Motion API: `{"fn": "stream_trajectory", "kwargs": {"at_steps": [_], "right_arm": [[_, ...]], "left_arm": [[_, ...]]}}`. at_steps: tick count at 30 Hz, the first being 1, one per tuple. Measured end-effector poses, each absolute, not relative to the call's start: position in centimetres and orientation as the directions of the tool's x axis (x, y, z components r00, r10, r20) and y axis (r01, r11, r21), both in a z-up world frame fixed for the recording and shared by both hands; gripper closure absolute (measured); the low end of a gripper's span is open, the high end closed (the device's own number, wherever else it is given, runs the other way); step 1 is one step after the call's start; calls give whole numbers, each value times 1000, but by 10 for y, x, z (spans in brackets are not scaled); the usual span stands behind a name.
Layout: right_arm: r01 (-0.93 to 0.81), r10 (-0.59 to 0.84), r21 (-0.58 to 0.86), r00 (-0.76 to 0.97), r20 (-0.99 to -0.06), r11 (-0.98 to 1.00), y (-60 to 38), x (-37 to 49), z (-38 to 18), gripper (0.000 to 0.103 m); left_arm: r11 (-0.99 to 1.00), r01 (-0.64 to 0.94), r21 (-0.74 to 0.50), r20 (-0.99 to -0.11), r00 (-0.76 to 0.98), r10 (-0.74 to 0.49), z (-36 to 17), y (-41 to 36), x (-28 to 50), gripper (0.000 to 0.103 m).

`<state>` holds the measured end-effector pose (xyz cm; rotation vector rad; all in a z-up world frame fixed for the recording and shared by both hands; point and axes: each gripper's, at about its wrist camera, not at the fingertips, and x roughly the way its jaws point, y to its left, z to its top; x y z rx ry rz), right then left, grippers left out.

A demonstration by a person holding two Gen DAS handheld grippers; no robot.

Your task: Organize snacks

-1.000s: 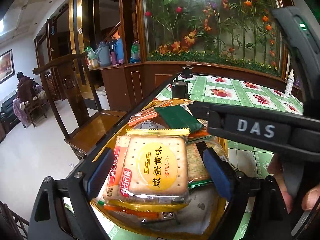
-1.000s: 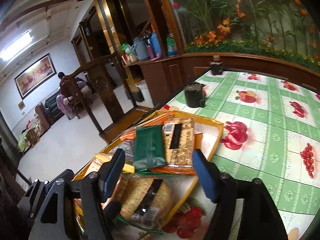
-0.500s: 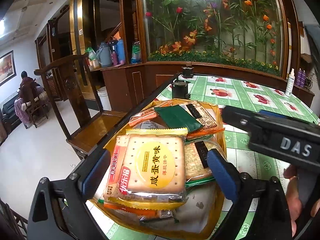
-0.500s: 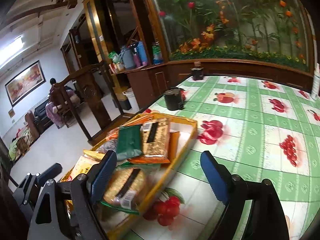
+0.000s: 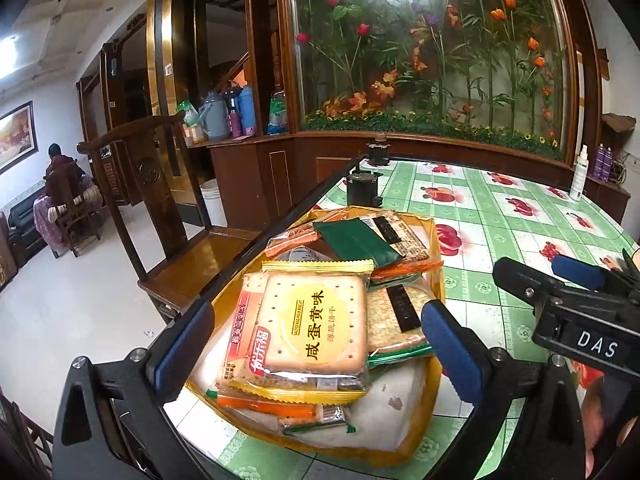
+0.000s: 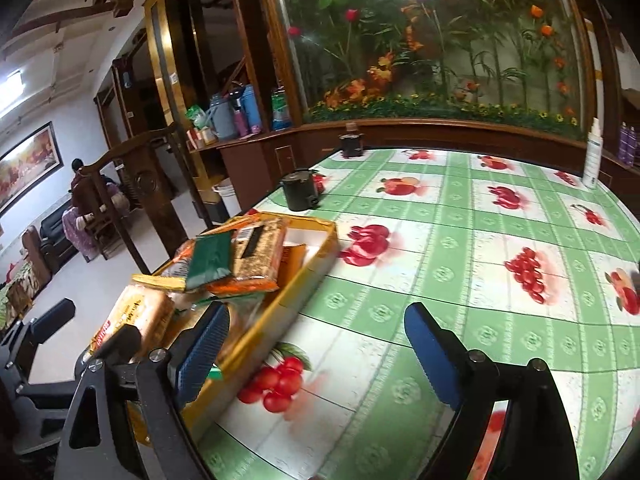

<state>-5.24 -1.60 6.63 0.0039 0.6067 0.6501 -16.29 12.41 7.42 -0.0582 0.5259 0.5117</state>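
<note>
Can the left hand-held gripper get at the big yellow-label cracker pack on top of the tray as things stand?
Probably yes. The left hand-held gripper is opening, its pads astride the cracker pack without pressing it. The pack lies topmost in the yellow tray, nothing over it.

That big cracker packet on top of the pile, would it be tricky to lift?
The cracker packet looks flat and fairly stiff, probably light. Its glossy wrapper may slip. The crackers would likely crack if squeezed hard. It lies loose on other packets, so it may slide.
</note>
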Motion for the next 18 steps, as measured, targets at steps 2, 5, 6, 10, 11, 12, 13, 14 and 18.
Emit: {"fn": "stream_trajectory", "kwargs": {"at_steps": [2,5,6,10,11,12,13,14,18], "right_arm": [[-550,559,195,636,-532,812,-24,-52,65,11],[-518,539,209,646,-540,830,-38,-50,63,11],[-510,535,213,648,-542,833,-42,-50,62,11],[-484,515,214,664,-543,849,-56,-51,62,11],[-481,513,214,668,-538,850,-59,-52,62,11],[-480,513,213,671,-536,851,-60,-53,62,11],[-480,512,212,673,-534,851,-63,-54,63,11],[-480,511,208,675,-532,852,-64,-56,63,11],[-493,506,181,680,-531,851,-64,-62,63,11]], "left_arm": [[865,-491,101,-503,725,471,77,120,-162,0],[858,-489,156,-497,712,496,82,107,-160,0],[858,-485,171,-498,709,500,84,103,-160,0],[882,-441,165,-510,727,459,88,90,-159,0],[890,-427,163,-509,736,446,89,86,-160,0],[895,-417,157,-508,743,435,90,83,-160,0],[898,-411,156,-506,748,430,92,80,-161,0],[897,-411,161,-499,751,433,93,76,-161,0],[883,-436,173,-482,745,462,90,70,-160,0]]}}
